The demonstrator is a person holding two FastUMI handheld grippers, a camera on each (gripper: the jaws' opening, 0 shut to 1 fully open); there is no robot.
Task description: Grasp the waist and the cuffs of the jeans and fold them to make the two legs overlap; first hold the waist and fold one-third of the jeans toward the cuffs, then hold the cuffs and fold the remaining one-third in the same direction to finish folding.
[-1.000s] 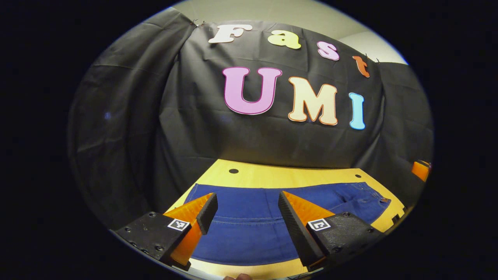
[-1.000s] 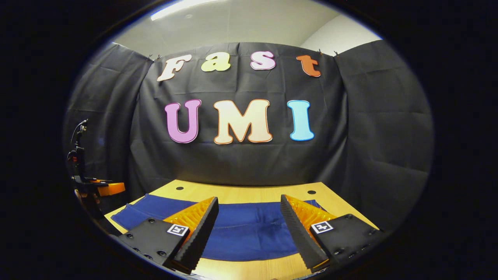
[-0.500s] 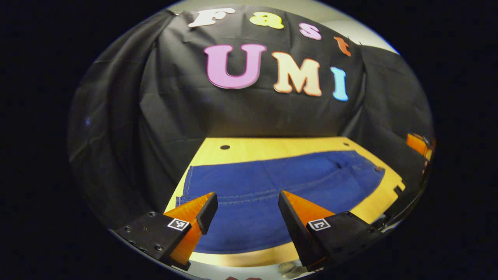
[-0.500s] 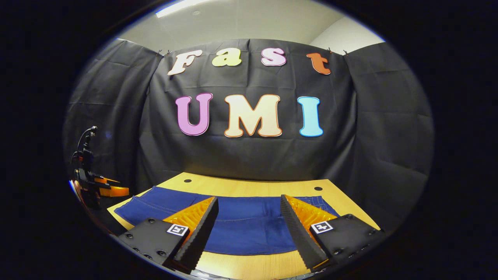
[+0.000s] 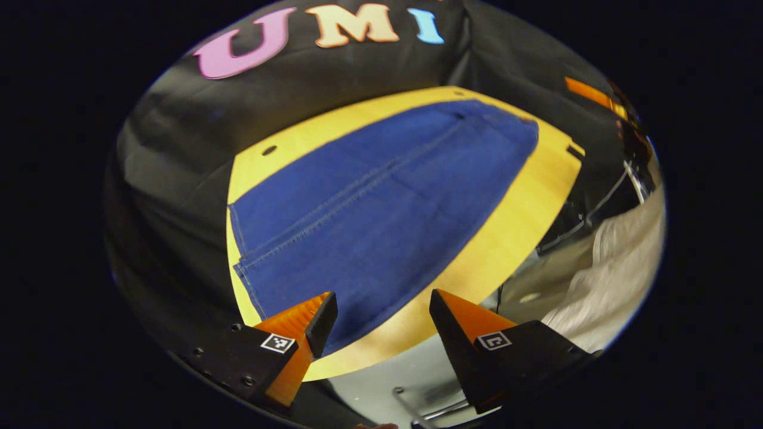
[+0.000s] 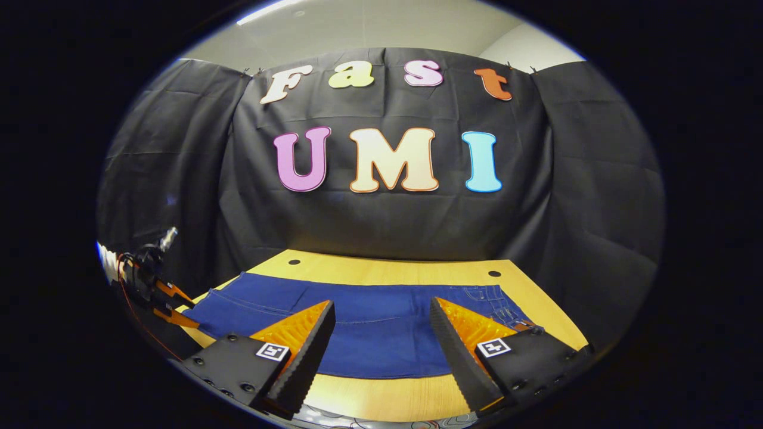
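Blue jeans (image 5: pixel 381 202) lie flat, full length, on a wooden table (image 5: pixel 512 232). In the left gripper view the cuffs (image 5: pixel 241 244) are near me on the left and the waist (image 5: pixel 518 128) is at the far end. My left gripper (image 5: pixel 381 305) hangs open above the near edge of the leg, close to the cuffs, holding nothing. In the right gripper view the jeans (image 6: pixel 369 328) run across the table (image 6: pixel 387 273), waist (image 6: pixel 498 301) to the right. My right gripper (image 6: pixel 381 308) is open in front of them, apart from the cloth. The left gripper (image 6: pixel 156 285) hovers by the cuff end.
Small round holes (image 6: pixel 494 273) mark the table's far corners. Black cloth walls close the back and sides. In the left gripper view a person's pale clothing (image 5: pixel 608 280) and cables are beyond the table's near edge, and the right gripper (image 5: pixel 596 98) is far off by the waist.
The left gripper has swung and tipped down toward the cuff end, rolling its view. The right gripper has shifted slightly, bringing the waist more into view. Both stay open.
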